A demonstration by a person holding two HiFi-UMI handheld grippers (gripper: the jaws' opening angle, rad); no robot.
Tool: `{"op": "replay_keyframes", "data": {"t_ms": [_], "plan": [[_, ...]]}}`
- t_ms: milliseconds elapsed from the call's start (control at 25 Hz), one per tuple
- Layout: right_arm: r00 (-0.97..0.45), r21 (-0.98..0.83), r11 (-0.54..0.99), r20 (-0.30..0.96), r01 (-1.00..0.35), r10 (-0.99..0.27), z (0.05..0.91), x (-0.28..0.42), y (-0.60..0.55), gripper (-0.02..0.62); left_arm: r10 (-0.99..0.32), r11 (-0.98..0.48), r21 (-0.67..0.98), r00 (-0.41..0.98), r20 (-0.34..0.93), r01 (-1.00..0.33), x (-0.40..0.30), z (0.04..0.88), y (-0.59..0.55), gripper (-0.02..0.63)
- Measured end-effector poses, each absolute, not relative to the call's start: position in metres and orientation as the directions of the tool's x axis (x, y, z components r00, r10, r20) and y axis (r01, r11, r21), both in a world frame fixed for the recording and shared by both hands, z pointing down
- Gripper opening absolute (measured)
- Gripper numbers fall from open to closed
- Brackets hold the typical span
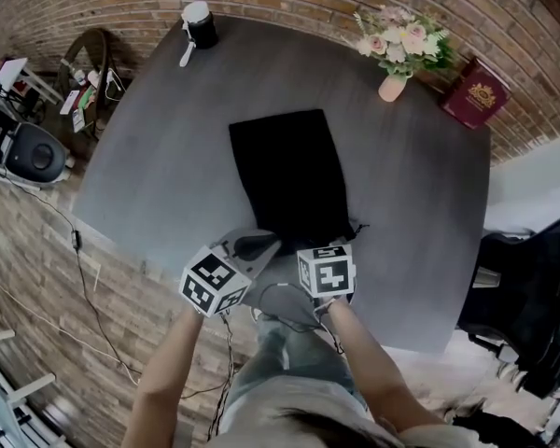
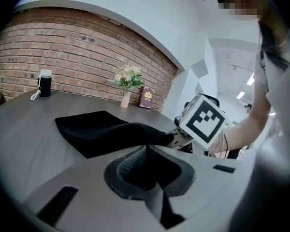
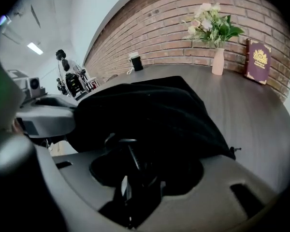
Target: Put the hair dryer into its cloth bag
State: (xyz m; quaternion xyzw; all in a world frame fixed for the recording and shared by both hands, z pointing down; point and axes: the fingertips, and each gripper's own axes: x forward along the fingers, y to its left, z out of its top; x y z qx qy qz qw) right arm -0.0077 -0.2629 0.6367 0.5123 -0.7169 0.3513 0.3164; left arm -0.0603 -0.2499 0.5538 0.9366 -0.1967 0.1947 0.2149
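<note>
Black cloth bag; beyond, vase, book, perhaps speaker.

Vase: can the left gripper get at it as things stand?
Probably not. The left gripper is shut on the bag's near edge, and the vase stands at the table's far side, beyond the whole bag.

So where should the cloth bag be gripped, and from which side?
Probably the near hem, coming in from the near side. The cloth bag lies flat, but that end is bunched up with a drawstring showing, so it looks like the mouth. The left claw pinches it there.
</note>
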Motion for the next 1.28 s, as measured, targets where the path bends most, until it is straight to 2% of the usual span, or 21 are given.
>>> {"op": "replay_keyframes", "data": {"t_ms": [320,600,760,800,1000,1280], "plan": [[-0.289,-0.185,0.241,0.794,-0.953,-0.534,0.647,-0.006,-0.263,0.196,-0.31,-0.793,0.355,0.829,0.465,-0.495,-0.064,0.569,-0.246,0.018],[-0.315,-0.196,0.271,0.793,-0.943,-0.521,0.637,-0.001,-0.24,0.31,-0.331,-0.78,0.359,0.825,0.458,-0.513,-0.068,0.568,-0.247,0.018],[-0.293,-0.161,0.297,0.828,-0.941,-0.478,0.646,-0.004,-0.217,0.31,-0.34,-0.775,0.366,0.828,0.446,-0.515,-0.067,0.565,-0.248,0.018],[-0.274,-0.143,0.294,0.836,-0.945,-0.475,0.65,-0.004,-0.214,0.305,-0.34,-0.775,0.366,0.829,0.444,-0.514,-0.066,0.565,-0.248,0.018],[-0.245,-0.108,0.289,0.834,-0.951,-0.494,0.653,-0.001,-0.217,0.184,-0.34,-0.78,0.362,0.831,0.441,-0.511,-0.065,0.562,-0.246,0.018],[-0.295,-0.205,0.214,0.727,-0.955,-0.619,0.64,-0.002,-0.22,0.17,-0.325,-0.792,0.357,0.837,0.44,-0.495,-0.064,0.559,-0.239,0.018]]}}
